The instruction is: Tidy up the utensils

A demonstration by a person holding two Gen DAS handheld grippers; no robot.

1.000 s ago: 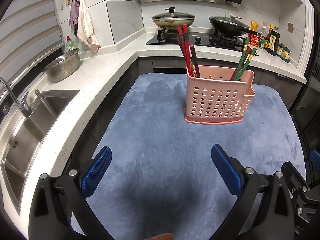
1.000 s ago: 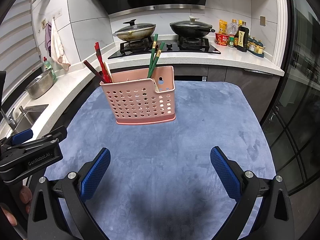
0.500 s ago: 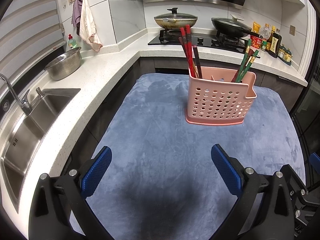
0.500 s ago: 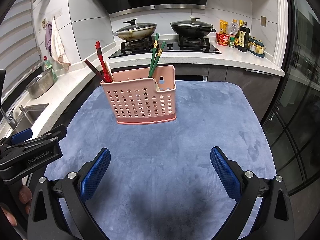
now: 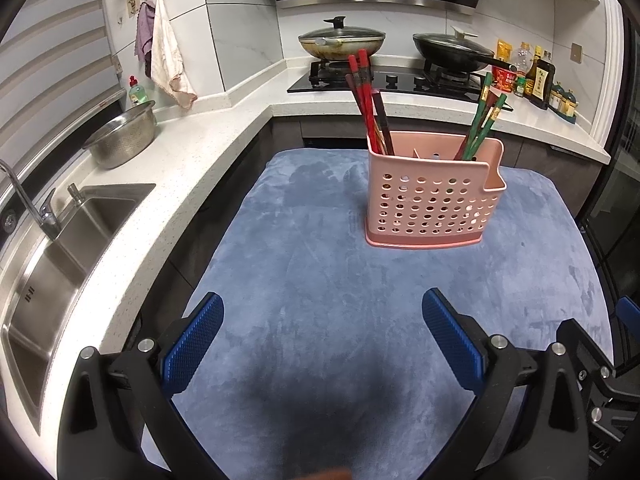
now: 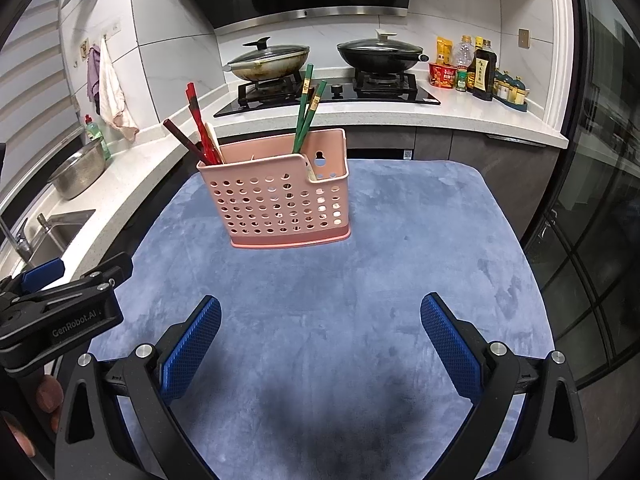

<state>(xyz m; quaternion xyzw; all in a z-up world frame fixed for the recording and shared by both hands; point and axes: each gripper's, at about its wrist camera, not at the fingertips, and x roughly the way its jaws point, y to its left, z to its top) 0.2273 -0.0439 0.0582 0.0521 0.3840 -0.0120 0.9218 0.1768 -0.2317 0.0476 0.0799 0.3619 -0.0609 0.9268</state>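
Both views are drifting slightly; I'm holding my left gripper (image 5: pixel 322 338) and right gripper (image 6: pixel 320 338) spread, empty, while the pink utensil basket (image 5: pixel 434 204) is standing toward the blue mat's (image 5: pixel 304 280) far edge.

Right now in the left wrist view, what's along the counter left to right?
Tap → sink → steel bowl → hanging cloths → lidded pan → black wok → bottles.
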